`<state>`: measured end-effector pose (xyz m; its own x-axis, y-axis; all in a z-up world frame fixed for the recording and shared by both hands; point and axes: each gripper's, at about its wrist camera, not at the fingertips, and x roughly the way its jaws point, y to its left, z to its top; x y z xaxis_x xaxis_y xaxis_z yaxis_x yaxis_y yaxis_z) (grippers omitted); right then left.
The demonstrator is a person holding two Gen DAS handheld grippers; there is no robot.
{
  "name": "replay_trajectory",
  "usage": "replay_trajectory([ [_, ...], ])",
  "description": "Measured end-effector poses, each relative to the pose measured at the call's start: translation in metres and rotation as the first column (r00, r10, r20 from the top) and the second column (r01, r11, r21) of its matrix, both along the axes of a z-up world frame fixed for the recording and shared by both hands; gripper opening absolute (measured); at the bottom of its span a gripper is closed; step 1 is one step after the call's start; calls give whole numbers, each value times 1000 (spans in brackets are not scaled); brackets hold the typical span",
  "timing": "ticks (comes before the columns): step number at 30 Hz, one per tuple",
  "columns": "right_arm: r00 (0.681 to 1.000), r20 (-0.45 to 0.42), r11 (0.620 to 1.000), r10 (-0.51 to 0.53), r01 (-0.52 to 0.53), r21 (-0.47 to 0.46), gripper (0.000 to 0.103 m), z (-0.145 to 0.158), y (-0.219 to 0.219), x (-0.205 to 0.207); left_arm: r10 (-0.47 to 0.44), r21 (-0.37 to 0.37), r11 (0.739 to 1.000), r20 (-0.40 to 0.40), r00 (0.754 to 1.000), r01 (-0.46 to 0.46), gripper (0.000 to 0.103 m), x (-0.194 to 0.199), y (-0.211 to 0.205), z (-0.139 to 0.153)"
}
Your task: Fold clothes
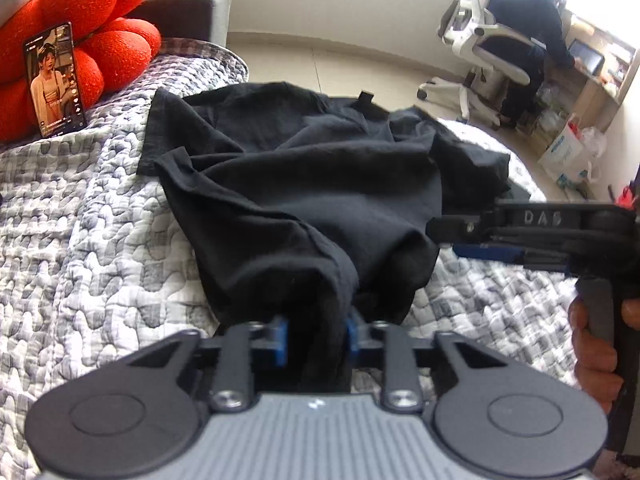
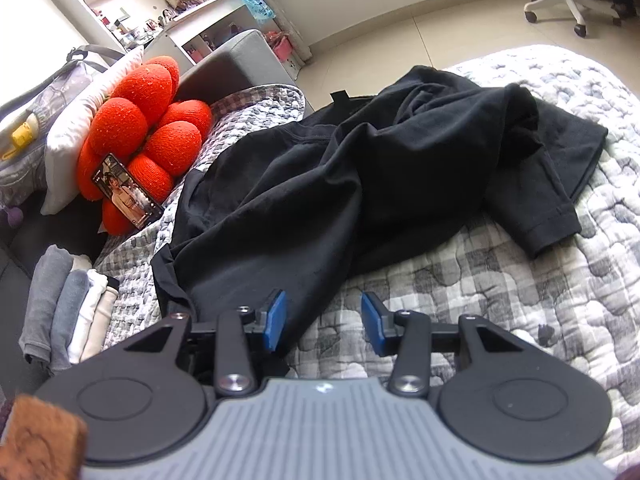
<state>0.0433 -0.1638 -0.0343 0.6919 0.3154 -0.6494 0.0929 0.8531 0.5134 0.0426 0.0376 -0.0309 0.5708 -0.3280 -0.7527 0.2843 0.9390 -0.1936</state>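
So the crumpled black cotton t-shirt (image 1: 304, 184) is sprawled on the grey-and-white quilted bedspread (image 1: 80, 248). Left gripper (image 1: 318, 336) is clamped on a bunched bit of its hem. Right gripper (image 2: 324, 322) has its blue pads (image 2: 275, 318) apart, nothing pinched, shirt edge just beside one. A stack of folded grey and white clothes (image 2: 68, 312) sits left of the bedspread.

The quilt (image 2: 500, 280) is taken as the landmark. A crumpled shirt (image 2: 320, 184) is spread on it, one sleeve laid out toward its right edge. At its left end a flower-shaped cushion (image 2: 148, 128) is set, with a phone (image 2: 127, 191) propped against it. A stack of folded clothes (image 2: 68, 304) is placed just beside the quilt's near left edge. An office chair (image 1: 480, 36) is seen beyond its far right end.
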Motion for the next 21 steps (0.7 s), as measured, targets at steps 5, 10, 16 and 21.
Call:
replay_trajectory([
  [5,1000,-4,1000,1,-1,-3,47,0,-1,0,-7,-197,980,78,997,22,11,-6,17,17],
  [10,1000,3,1000,-3,3,-1,52,0,-1,0,30,-419,908,122,992,25,10,-11,40,31],
  [16,1000,4,1000,-12,12,-9,55,0,-1,1,162,-478,874,130,978,-81,10,-13,54,37],
  [21,1000,-6,999,-31,31,-18,55,-3,-1,4,265,-447,875,122,957,-186,10,-2,68,34],
])
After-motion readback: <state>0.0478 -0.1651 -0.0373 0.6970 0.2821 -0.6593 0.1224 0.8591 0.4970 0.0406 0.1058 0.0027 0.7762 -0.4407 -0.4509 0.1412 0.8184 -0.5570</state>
